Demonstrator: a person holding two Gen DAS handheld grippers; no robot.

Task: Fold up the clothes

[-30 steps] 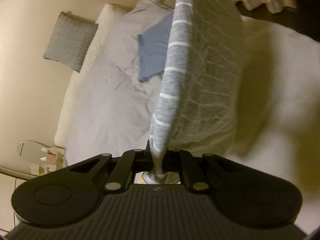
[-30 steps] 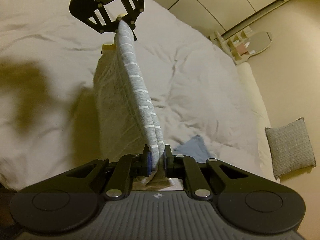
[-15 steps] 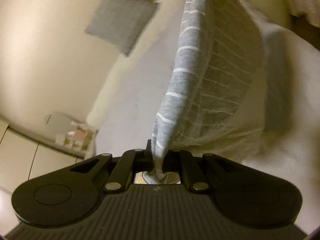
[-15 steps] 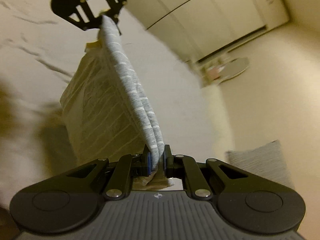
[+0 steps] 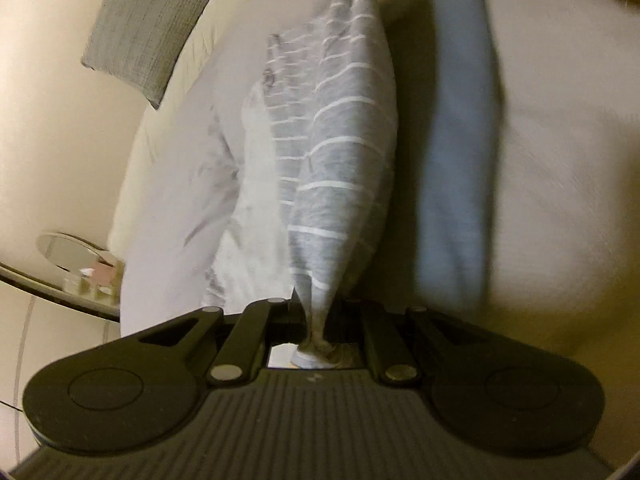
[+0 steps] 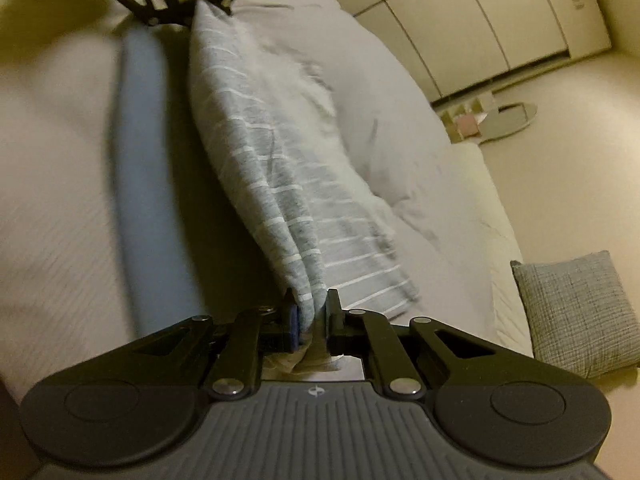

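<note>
A grey garment with thin white stripes (image 5: 340,160) hangs stretched between my two grippers above the bed. My left gripper (image 5: 318,312) is shut on one end of it, the cloth bunched between the fingers. My right gripper (image 6: 312,312) is shut on the other end of the striped garment (image 6: 276,184). In the right wrist view the left gripper (image 6: 196,0) shows at the top, holding the far end. A folded blue garment (image 5: 456,160) lies on the bed beside the hanging cloth, blurred, and appears as a blue garment (image 6: 144,168) in the right wrist view.
The bed (image 6: 420,152) carries a rumpled pale duvet. A grey cushion (image 5: 140,36) leans at the wall; the same cushion (image 6: 576,312) sits on the floor side. A round mirror with small items (image 6: 504,118) lies on the floor near white wardrobe doors (image 6: 460,12).
Both grippers have swung the striped garment sideways and lower over the bed, so it now hangs next to the blue garment. The grips on both ends are unchanged.
</note>
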